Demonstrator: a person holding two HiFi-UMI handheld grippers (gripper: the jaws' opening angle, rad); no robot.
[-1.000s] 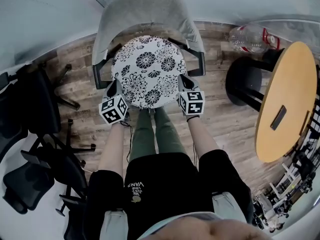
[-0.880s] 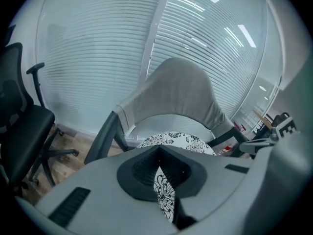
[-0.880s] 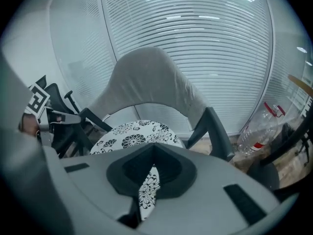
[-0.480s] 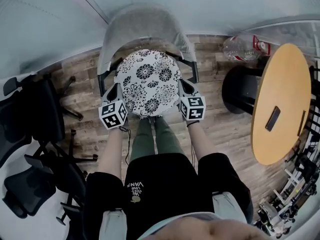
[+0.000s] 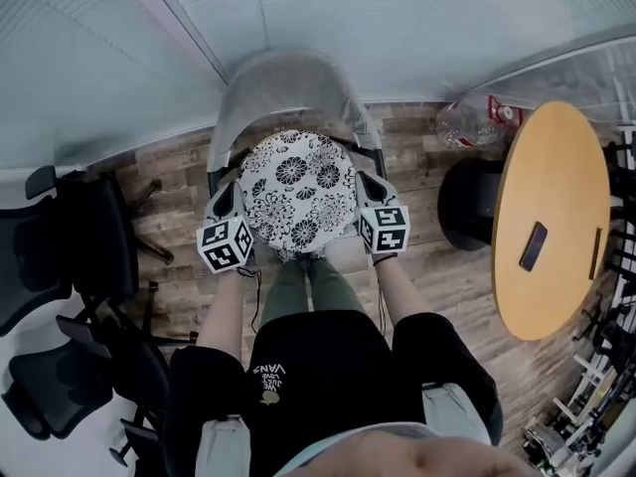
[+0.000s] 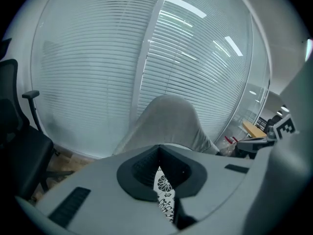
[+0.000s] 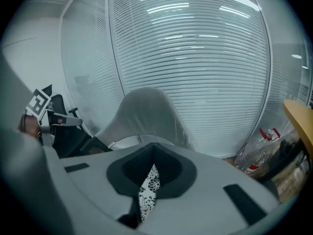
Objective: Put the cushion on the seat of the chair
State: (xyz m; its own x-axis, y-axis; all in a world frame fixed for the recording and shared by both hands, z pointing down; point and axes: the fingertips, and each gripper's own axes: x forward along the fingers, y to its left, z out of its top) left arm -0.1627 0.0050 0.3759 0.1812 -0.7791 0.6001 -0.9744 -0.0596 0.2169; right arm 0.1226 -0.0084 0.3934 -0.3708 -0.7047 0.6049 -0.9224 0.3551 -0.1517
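A round cushion [image 5: 298,193] with a black-and-white flower print hangs in the air over the grey chair [image 5: 288,87]. My left gripper [image 5: 231,205] is shut on its left edge and my right gripper [image 5: 364,201] is shut on its right edge. In the left gripper view a strip of the cushion [image 6: 165,199] shows pinched between the jaws, with the grey chair back [image 6: 166,121] beyond. The right gripper view shows the same: a strip of cushion [image 7: 147,192] in the jaws and the chair back [image 7: 144,114] ahead. The chair's seat is mostly hidden under the cushion.
A round wooden table [image 5: 547,217] with a dark phone [image 5: 533,245] stands at the right. A clear plastic bottle [image 5: 472,119] lies on the floor behind it. Black office chairs [image 5: 70,266] crowd the left. Glass walls with blinds [image 5: 397,18] stand behind the chair.
Both grippers have risen with the cushion between them, lifting it higher above the chair seat. The grip on each edge is unchanged.
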